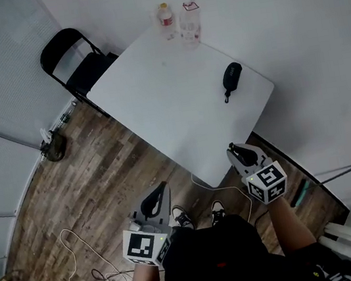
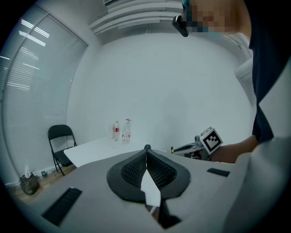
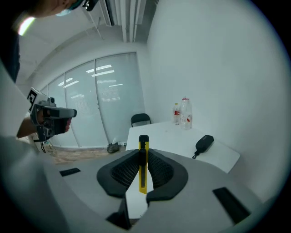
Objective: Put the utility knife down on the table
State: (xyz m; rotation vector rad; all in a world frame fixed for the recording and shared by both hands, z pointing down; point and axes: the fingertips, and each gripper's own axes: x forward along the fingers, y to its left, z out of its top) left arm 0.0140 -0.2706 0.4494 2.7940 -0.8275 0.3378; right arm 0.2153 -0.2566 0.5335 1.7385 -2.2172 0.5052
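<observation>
A yellow and black utility knife (image 3: 143,161) stands clamped between the black pads of my right gripper (image 3: 143,157), its tip pointing towards the white table (image 3: 182,141). In the head view that right gripper (image 1: 245,156) hovers just off the table's near corner (image 1: 215,180), to the right. My left gripper (image 1: 156,202) hangs over the wooden floor, left of the person's shoes. Its pads (image 2: 132,170) are pressed together with nothing between them. The left gripper (image 3: 50,113) also shows at the left of the right gripper view.
On the white table (image 1: 168,97) lie a black pouch (image 1: 231,77) near the right edge and two plastic bottles (image 1: 178,19) at the far end. A black folding chair (image 1: 75,60) stands at the table's left. Cables (image 1: 89,264) trail across the floor.
</observation>
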